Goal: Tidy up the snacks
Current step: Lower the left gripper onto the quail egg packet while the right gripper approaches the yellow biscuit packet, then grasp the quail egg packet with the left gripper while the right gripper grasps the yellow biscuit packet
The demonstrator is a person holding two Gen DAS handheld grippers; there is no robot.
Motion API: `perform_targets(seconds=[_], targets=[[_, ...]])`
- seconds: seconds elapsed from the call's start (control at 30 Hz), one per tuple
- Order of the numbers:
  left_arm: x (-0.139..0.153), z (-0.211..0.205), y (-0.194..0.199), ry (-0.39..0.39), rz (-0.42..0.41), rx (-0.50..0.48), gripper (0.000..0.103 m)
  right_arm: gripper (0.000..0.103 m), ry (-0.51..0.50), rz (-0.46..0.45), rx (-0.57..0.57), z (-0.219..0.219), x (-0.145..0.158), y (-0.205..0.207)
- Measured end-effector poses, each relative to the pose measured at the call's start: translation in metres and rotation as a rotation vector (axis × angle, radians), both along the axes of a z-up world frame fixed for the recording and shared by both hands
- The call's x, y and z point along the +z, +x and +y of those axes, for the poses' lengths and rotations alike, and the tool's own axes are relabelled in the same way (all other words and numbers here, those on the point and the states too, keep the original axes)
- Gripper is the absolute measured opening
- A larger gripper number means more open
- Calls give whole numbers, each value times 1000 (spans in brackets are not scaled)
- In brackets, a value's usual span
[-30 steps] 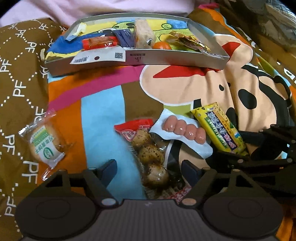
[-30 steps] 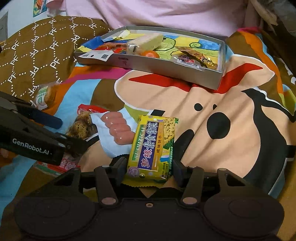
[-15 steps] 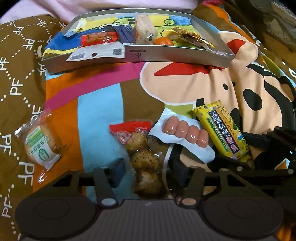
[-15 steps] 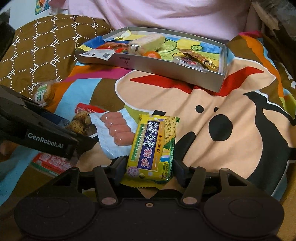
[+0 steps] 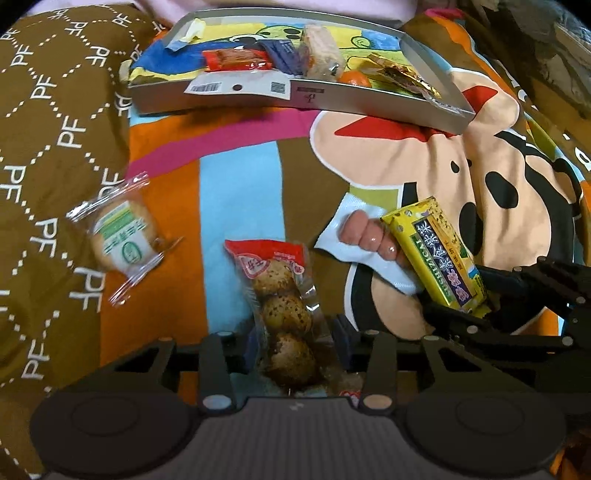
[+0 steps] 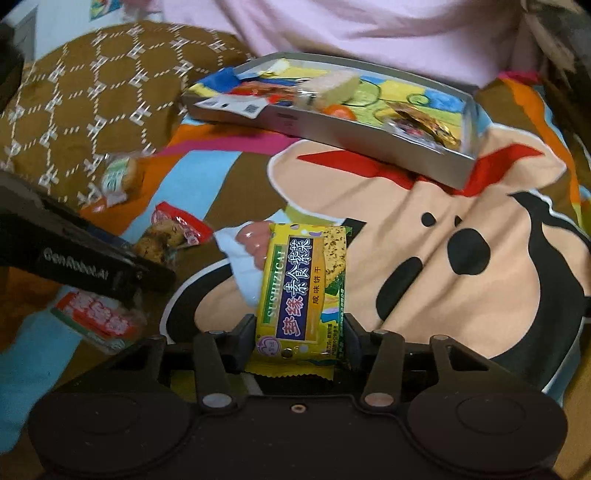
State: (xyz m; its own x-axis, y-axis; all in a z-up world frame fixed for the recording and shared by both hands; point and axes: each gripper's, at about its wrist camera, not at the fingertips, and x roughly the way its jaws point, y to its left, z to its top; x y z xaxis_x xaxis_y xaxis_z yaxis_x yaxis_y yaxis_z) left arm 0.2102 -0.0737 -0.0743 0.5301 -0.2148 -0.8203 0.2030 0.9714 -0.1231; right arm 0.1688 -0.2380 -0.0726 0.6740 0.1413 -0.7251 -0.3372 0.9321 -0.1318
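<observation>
A clear pack of speckled eggs (image 5: 284, 306) with a red top lies lengthwise between the fingers of my left gripper (image 5: 295, 336). Its jaws are closing and the pads press the pack's sides. My right gripper (image 6: 297, 341) has its jaws closing on the near end of a yellow cracker pack (image 6: 303, 280), and the pads press its edges. The pack's far end is raised over a pink sausage pack (image 6: 247, 236). The left wrist view shows the cracker pack (image 5: 436, 251) slanting across the sausage pack (image 5: 365, 236). Farther back, the grey tray (image 5: 332, 99) holds several snacks.
A round biscuit (image 5: 122, 240) in clear wrap lies at the left, on the seam of the brown cushion. Everything rests on a soft cartoon-print blanket. In the tray are a red packet (image 5: 236, 61), a pale bar (image 5: 321, 51) and a gold wrapper (image 5: 402, 74). A person's pink clothing (image 6: 369, 33) is behind the tray.
My left jaws have come in from wide apart onto the egg pack. The yellow cracker pack has tipped up and now overlaps the sausage pack.
</observation>
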Motion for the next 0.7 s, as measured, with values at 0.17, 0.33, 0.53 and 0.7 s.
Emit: perform_targets(seconds=[0.17, 0.33, 0.53, 0.7], targets=[[-3, -3, 3, 21, 7, -3, 50, 56, 24, 8, -26, -3, -5, 6], [-4, -7, 1, 47, 3, -10, 47, 52, 33, 12, -31, -3, -5, 7], [3, -6, -10, 71, 18, 38, 42, 49, 8, 19, -33, 5, 1, -4], [9, -13, -34, 126, 21, 51, 41, 49, -116, -26, 34, 24, 7, -36]])
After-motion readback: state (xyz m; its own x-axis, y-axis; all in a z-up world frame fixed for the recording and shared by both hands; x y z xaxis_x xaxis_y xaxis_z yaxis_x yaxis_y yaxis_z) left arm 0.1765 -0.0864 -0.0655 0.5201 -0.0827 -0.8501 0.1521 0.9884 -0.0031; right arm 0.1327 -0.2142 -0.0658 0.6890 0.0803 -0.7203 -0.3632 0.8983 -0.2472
